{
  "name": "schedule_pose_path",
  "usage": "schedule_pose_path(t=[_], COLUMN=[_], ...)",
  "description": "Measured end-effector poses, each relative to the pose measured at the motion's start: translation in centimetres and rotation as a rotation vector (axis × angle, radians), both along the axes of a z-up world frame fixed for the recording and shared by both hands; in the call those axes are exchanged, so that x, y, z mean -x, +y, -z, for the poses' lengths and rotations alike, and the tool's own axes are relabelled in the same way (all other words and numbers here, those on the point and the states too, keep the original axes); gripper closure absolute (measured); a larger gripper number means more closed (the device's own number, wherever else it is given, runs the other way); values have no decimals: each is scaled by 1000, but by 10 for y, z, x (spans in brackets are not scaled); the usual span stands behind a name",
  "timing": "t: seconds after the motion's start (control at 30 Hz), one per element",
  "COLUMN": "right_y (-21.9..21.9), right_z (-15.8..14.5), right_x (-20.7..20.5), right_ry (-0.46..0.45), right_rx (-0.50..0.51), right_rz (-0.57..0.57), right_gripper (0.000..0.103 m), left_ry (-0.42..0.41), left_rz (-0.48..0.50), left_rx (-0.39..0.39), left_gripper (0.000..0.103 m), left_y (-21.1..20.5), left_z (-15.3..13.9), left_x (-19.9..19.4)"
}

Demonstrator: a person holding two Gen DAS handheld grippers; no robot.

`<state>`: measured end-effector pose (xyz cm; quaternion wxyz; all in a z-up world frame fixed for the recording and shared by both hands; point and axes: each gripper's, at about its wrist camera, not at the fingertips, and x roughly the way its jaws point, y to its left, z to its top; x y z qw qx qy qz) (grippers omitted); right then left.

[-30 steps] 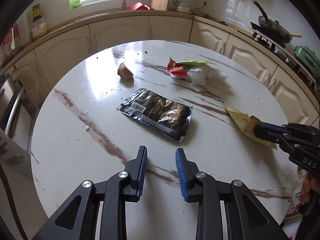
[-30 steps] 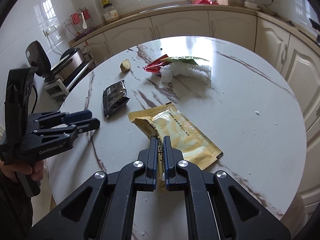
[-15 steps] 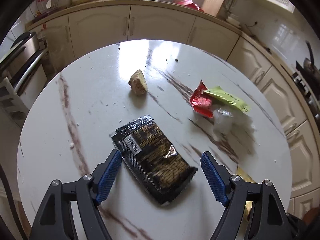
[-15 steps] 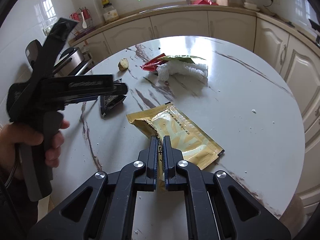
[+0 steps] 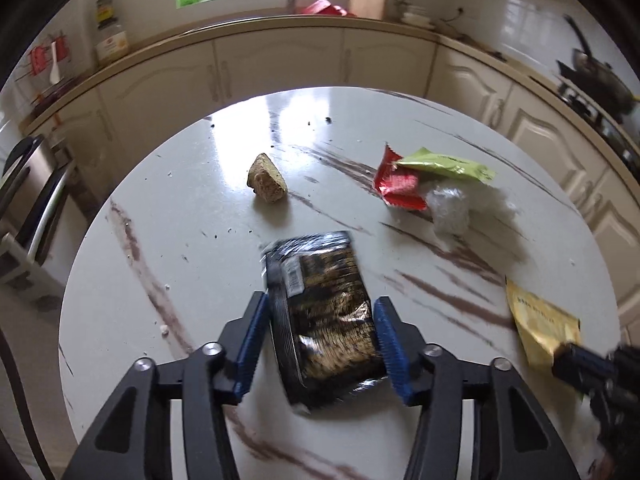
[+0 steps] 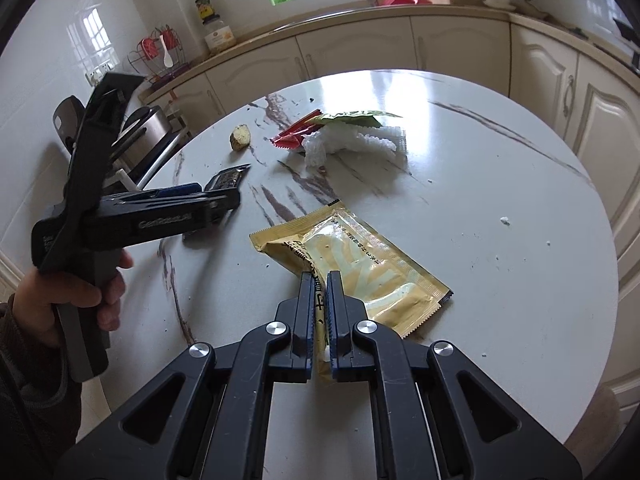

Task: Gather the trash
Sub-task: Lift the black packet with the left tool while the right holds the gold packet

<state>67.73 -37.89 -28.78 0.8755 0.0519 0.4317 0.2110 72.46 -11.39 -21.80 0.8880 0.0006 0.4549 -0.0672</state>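
I have the left gripper (image 5: pixel 320 332) astride the flat black-and-gold foil snack wrapper (image 5: pixel 324 320) on the round white marble-veined table (image 5: pixel 160 240). Since a second ago the left gripper has come forward over the wrapper; its jaws opened wide and have just been closing, and the wrapper now lies between the blue pads (image 5: pixel 250 344). The wrapper's edges sit at or against both pads, and its near end looks bowed up off the table, so I judge the squeeze is starting; a firm hold is not confirmed.

The right gripper (image 6: pixel 320 304) is unchanged: fingers pressed together, pinching the near corner of the yellow flat sachet (image 6: pixel 352 264), whose far end rests on the table.

Meaning for the task: one piece held, a second nearly taken. Uncollected: brown crusty food chunk (image 5: pixel 267 184), red crinkled wrapper (image 5: pixel 398 186), lime-green wrapper (image 5: pixel 448 166), clear crumpled plastic (image 5: pixel 450 210), all farther along the table.

Containers: no bin or bag in either view, so I cannot tell where the trash goes
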Motion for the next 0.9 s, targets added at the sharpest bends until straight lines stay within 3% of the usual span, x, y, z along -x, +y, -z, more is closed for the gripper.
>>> schedule_pose_path(t=[0.17, 0.33, 0.4, 0.47, 0.53, 0.63, 0.67, 0.7, 0.77, 0.83, 0.9], right_y=[4, 14, 15, 17, 19, 21, 21, 21, 23, 26, 28], right_z=[-1, -2, -2, -2, -2, -2, -2, -2, -2, -3, -4], right_x=[5, 11, 9, 7, 6, 6, 6, 6, 6, 7, 7], right_ry=[0, -7, -2, 7, 7, 10, 11, 11, 8, 5, 1], right_rx=[8, 46, 53, 59, 76, 91, 95, 99, 117, 140, 166], right_rz=[6, 2, 6, 11, 13, 18, 18, 19, 18, 16, 15], right_gripper=[96, 96, 96, 96, 96, 96, 96, 96, 96, 96, 96], left_ry=[-14, -39, -36, -22, -26, -28, -39, -53, -68, -66, -70], left_rz=[98, 112, 81, 60, 74, 93, 108, 131, 154, 155, 159], left_rx=[16, 6, -27, -35, -44, -34, -26, -17, -1, -5, 9], left_gripper=[57, 52, 26, 10, 9, 13, 22, 40, 57, 60, 69], left_y=[19, 30, 28, 24, 20, 20, 20, 20, 19, 17, 17], left_z=[2, 3, 5, 7, 7, 6, 5, 4, 1, 1, 1], left_x=[17, 31, 33, 36, 39, 40, 42, 45, 50, 50, 50])
